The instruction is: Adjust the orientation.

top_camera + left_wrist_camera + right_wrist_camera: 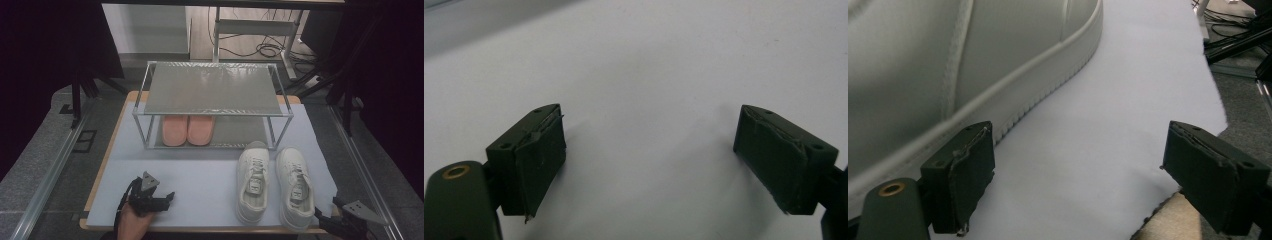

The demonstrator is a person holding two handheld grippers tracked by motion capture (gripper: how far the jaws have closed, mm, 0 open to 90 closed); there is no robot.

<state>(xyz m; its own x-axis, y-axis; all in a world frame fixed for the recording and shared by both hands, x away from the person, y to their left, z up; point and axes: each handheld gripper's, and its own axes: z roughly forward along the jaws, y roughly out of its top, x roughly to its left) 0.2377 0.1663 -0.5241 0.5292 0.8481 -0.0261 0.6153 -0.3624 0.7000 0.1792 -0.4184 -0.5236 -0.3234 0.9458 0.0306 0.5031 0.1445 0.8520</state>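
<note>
A pair of white sneakers stands on the pale mat (200, 175), toes toward the rack: the left sneaker (253, 185) and the right sneaker (295, 192). My right gripper (327, 210) sits at the mat's near right corner, just behind the right sneaker's heel. In the right gripper view the right gripper (1078, 135) is open, with the sneaker's side (948, 60) beside its left jaw and only mat between the jaws. My left gripper (167, 199) rests near the front left, held by a hand. It (649, 130) is open over bare mat.
A two-tier metal shoe rack (215, 90) stands at the back of the table, with a pair of pink slippers (187, 129) on its lower shelf. The mat's edge and the table corner (1168, 220) lie under my right gripper. Cables lie on the floor beyond.
</note>
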